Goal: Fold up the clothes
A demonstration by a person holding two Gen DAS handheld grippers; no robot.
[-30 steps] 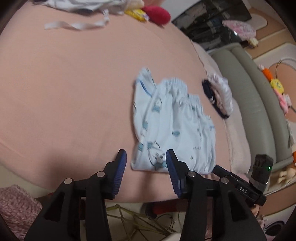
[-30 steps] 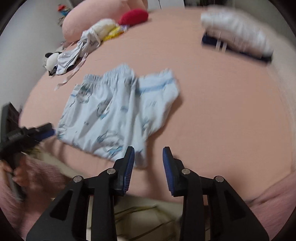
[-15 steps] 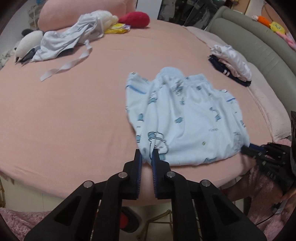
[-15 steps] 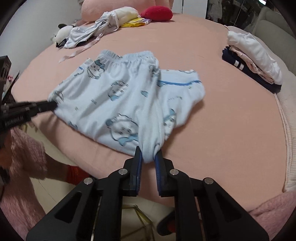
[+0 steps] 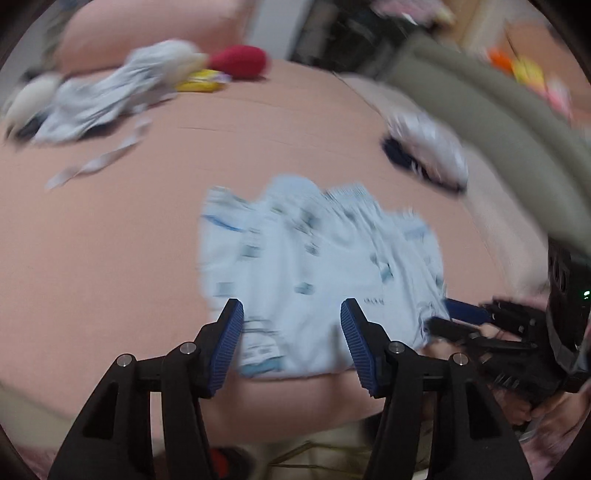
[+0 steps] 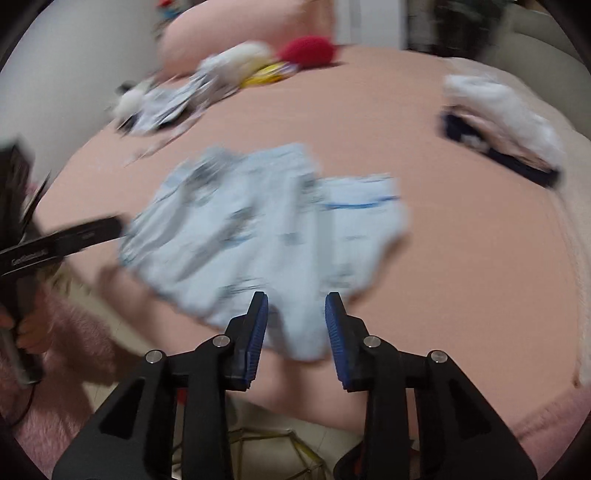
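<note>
Light blue printed children's pants (image 5: 317, 266) lie spread on the pink bed (image 5: 110, 240), their hem at the near edge; they also show in the right wrist view (image 6: 258, 236). My left gripper (image 5: 291, 325) is open over the near hem, holding nothing. My right gripper (image 6: 295, 310) is open over the other near corner of the pants, holding nothing. It also shows at the right of the left wrist view (image 5: 454, 317). Both views are motion-blurred.
A folded stack of white and navy clothes (image 6: 502, 122) lies at the bed's right side. A heap of grey-white clothes (image 5: 96, 99), a red plush (image 5: 240, 61) and a pink pillow (image 6: 236, 29) lie at the far end. A grey-green sofa (image 5: 498, 122) stands right.
Both grippers were shut on the pants' near corners half a second ago; now both have opened and let the fabric go. The pants lie on the bed.
</note>
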